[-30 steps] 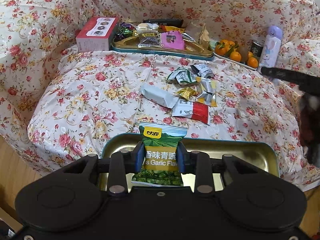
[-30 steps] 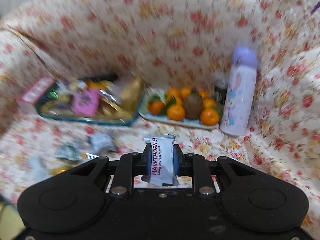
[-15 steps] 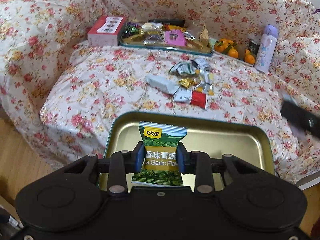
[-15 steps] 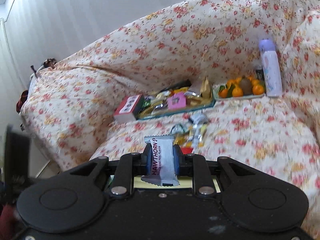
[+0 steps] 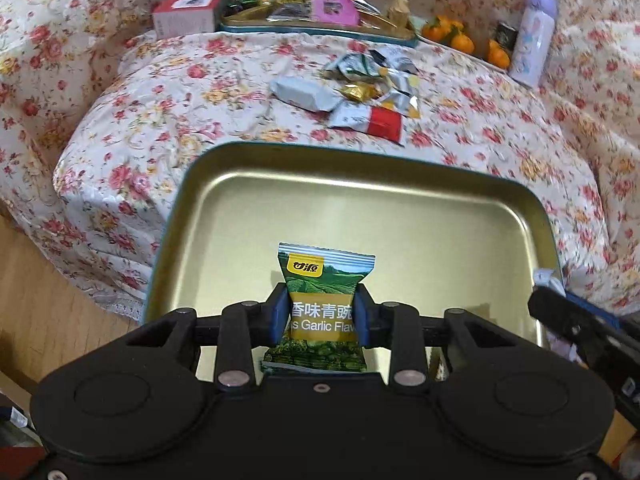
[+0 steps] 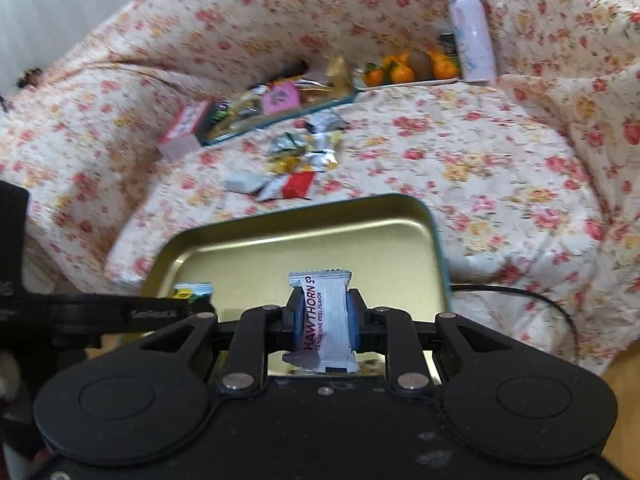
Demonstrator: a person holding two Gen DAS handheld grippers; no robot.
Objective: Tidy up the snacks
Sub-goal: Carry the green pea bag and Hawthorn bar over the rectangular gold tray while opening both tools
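Observation:
My left gripper (image 5: 321,316) is shut on a green garlic-flavour pea packet (image 5: 325,276) and holds it above the near part of an empty gold tray (image 5: 360,208) with a teal rim. My right gripper (image 6: 322,322) is shut on a white hawthorn candy packet (image 6: 326,304) over the same tray (image 6: 304,244). The left gripper and its green packet (image 6: 192,290) show at the left of the right wrist view. The right gripper's black body (image 5: 580,324) shows at the right edge of the left wrist view. Several loose snack packets (image 5: 360,96) lie on the floral sofa seat beyond the tray.
A second teal tray (image 5: 316,20) full of snacks stands at the seat's back, with a red-and-white box (image 5: 188,12) to its left. A plate of oranges (image 5: 464,38) and a lilac bottle (image 5: 534,36) stand at the back right. A black cable (image 6: 532,300) runs off the seat's right.
Both grippers have come down and in over the gold tray, which now fills more of each view. Each still holds its packet.

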